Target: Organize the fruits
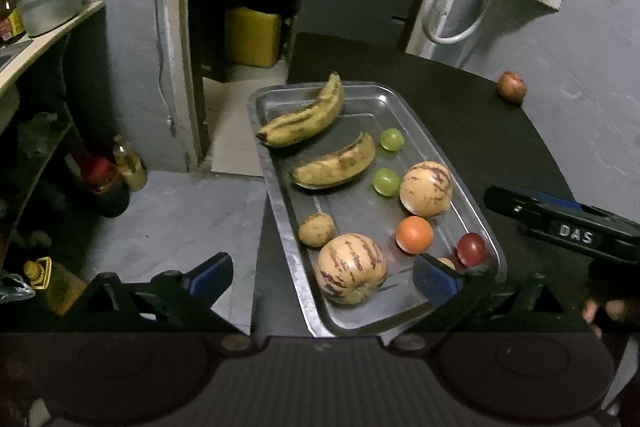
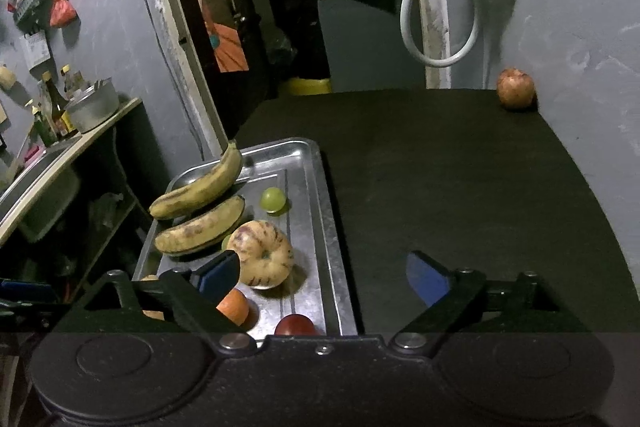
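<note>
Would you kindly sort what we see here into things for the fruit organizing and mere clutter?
Job:
silver metal tray
two spotted yellow bananas
striped cream melons
green grapes
orange round fruit
reddish apple on the black table

Clutter:
grey metal pot
white hose loop
yellow container

left tool (image 1: 324, 277) jaws spread wide (nothing between them), right tool (image 2: 324, 277) likewise spread, empty

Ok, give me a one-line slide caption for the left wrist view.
Open left gripper hovers over a metal tray of bananas, grapes and striped melons; one reddish fruit sits apart on the dark table.
</note>
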Demonstrator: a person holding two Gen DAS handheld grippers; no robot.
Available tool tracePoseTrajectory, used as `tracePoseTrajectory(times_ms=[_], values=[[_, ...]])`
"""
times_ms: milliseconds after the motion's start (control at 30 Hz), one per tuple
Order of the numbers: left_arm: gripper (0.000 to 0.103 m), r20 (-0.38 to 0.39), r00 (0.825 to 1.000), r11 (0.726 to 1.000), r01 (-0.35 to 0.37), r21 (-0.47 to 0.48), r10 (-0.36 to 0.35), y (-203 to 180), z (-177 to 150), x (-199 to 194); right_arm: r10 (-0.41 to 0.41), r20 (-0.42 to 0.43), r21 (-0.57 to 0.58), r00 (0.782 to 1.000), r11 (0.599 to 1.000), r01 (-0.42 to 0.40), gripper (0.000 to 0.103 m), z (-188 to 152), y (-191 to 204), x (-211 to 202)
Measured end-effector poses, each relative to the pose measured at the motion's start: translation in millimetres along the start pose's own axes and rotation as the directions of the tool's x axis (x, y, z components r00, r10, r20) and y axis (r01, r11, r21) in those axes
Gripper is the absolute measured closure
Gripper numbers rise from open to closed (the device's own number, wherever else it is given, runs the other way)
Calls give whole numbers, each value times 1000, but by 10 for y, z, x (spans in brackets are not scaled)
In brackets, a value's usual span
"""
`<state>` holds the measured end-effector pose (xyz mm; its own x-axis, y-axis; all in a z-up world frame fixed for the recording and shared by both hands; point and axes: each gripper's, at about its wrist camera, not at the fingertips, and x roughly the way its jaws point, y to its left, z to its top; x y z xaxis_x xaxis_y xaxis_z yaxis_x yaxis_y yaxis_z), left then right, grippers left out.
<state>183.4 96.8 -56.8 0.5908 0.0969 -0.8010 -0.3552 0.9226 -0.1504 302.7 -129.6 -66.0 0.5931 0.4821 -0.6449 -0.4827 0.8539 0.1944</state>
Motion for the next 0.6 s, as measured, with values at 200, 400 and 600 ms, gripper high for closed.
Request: tracePoseTrajectory(times_ms=[200,400,600], values=[[2,19,1000,1000,-22,-12,22,25,-10,-57,-19,36,3,999,1000,19,6,-28,39,-206],[2,26,999,999,-36,-28,37,66,-11,-120,-36,60,8,998,999,36,1,-54,98,-374],[2,48,998,999,-42,-17,42,96,-5,-199,-71,93,24,993,997,69,1,-70,164,-523]])
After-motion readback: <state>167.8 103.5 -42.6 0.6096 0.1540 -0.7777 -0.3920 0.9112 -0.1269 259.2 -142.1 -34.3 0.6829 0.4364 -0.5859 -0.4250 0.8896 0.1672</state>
